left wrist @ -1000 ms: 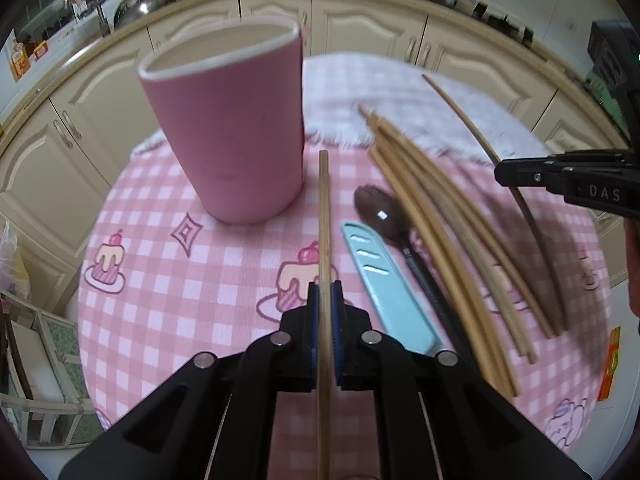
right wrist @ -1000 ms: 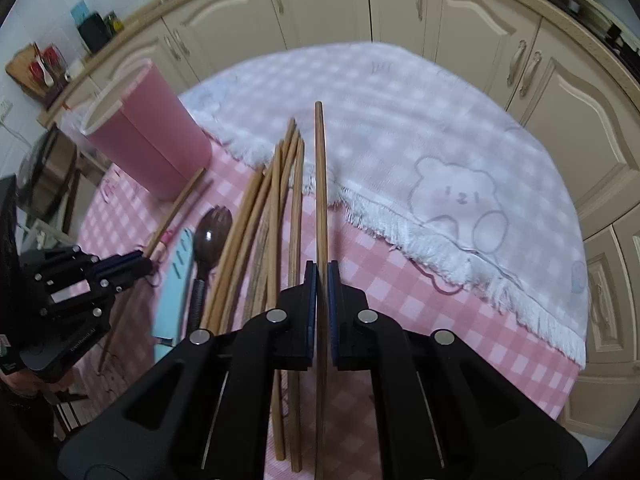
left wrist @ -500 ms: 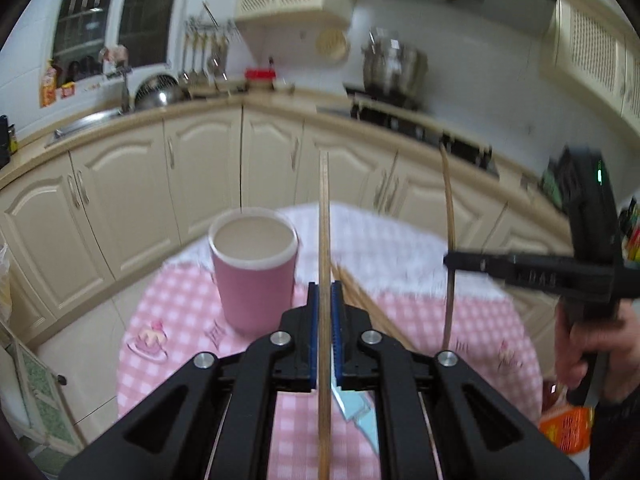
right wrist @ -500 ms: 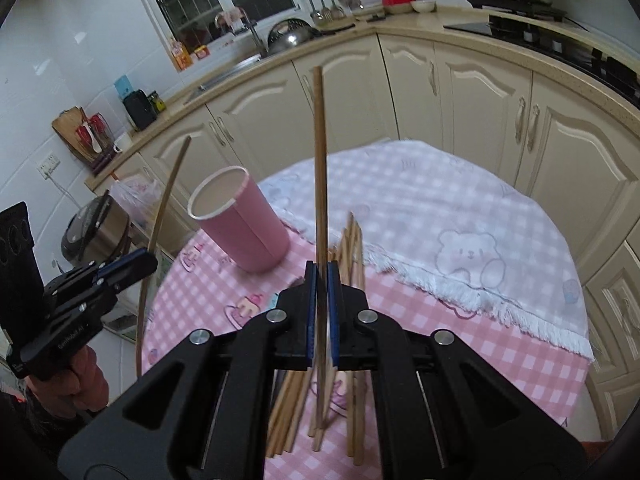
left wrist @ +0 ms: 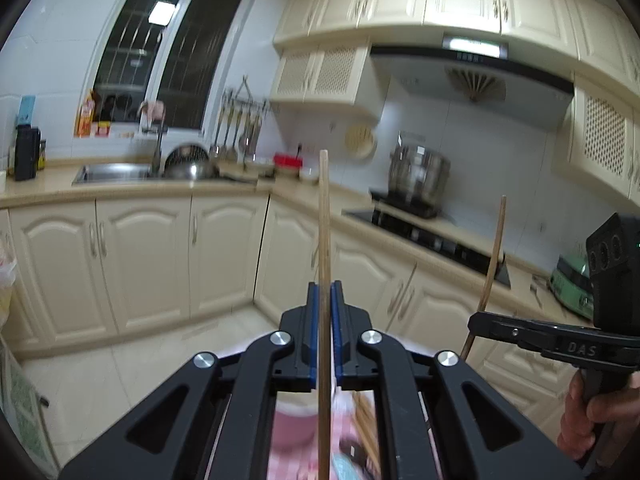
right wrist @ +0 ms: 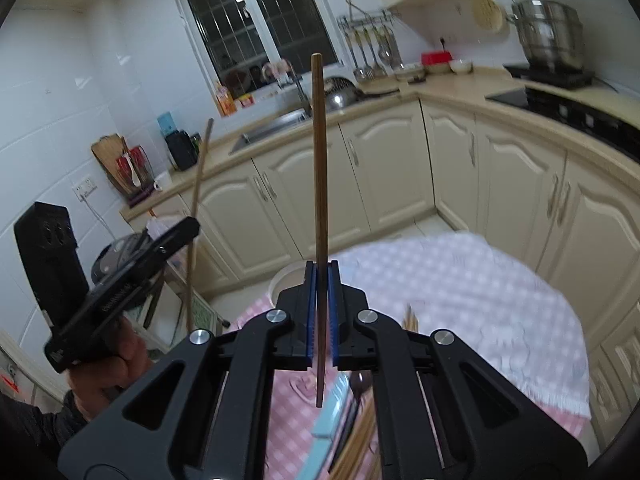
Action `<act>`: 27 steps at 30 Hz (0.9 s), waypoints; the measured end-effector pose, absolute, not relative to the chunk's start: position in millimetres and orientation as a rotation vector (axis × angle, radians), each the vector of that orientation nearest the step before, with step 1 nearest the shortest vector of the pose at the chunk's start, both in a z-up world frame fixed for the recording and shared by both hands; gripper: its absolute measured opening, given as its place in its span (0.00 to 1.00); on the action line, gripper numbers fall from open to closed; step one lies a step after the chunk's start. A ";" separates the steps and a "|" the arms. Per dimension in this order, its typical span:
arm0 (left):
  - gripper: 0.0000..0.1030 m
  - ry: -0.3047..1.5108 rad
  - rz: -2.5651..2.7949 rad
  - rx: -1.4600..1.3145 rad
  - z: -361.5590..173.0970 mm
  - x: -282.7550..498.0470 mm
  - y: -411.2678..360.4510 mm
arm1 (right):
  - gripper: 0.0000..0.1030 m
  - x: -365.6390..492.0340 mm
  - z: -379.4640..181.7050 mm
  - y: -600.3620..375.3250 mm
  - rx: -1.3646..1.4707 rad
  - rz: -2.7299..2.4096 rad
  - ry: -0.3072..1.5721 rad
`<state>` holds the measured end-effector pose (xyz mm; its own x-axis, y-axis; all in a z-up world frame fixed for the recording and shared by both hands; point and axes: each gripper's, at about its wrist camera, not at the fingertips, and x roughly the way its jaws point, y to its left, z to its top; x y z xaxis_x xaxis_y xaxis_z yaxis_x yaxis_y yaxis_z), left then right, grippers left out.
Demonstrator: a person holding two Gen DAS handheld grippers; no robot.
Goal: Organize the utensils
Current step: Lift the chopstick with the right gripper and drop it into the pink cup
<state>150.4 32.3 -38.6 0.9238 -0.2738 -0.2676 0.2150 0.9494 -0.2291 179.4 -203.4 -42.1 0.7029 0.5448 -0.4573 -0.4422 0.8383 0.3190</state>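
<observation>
Your left fingers and right fingers each clamp one chopstick standing upright. The pink cup sits below, just beyond your right fingers.

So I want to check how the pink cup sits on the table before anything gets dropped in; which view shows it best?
Neither shows it well. The right wrist view is better: the pink cup's pale rim peeks out behind the right hand-held gripper, on the checked table. The left wrist view shows only a blurred pink patch under the left hand-held gripper.
</observation>
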 end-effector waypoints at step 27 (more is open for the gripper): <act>0.05 0.223 -0.159 -0.221 -90.8 251.2 28.8 | 0.06 271.4 -73.6 -139.1 0.163 0.542 0.629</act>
<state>251.2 28.8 -90.8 0.9630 -0.1797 -0.2007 0.1309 0.9633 -0.2342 271.4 -139.1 -73.6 0.6757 0.5276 -0.5149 -0.4312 0.8493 0.3045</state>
